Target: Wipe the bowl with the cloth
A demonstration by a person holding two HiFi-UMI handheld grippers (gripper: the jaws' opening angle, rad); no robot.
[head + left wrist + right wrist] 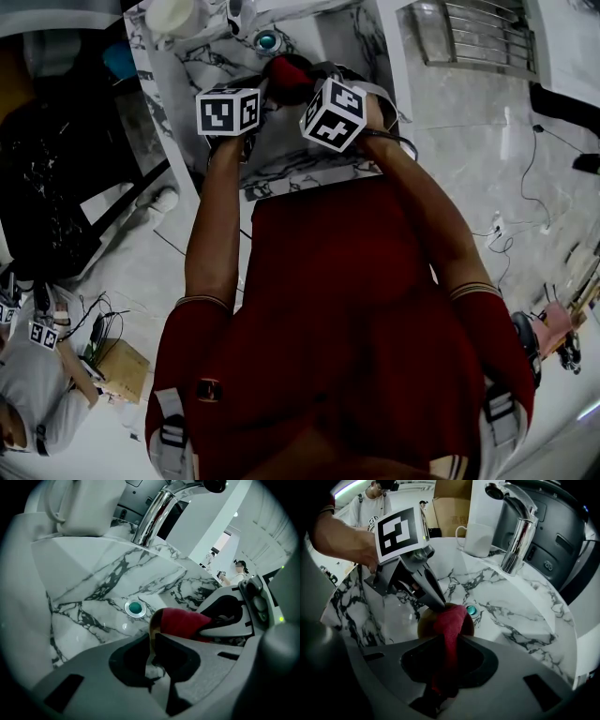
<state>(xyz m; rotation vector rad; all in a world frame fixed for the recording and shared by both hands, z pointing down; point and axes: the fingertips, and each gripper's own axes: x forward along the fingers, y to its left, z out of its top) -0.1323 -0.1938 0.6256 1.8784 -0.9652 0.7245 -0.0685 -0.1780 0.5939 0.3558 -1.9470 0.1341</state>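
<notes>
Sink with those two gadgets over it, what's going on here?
A person is cleaning a bowl over a marble sink. The left gripper pinches the bowl's rim between its fingers and holds it steady. The right gripper has its fingers clamped on a red cloth, which is pushed against the bowl. The wiping looks to be under way.

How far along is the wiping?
Done: left tongs grip the bowl by its rim over the sink; right tongs hold the cloth. In hand: cloth lies against the bowl. Left: the wipe itself; the bowl's cleanliness is unclear.
</notes>
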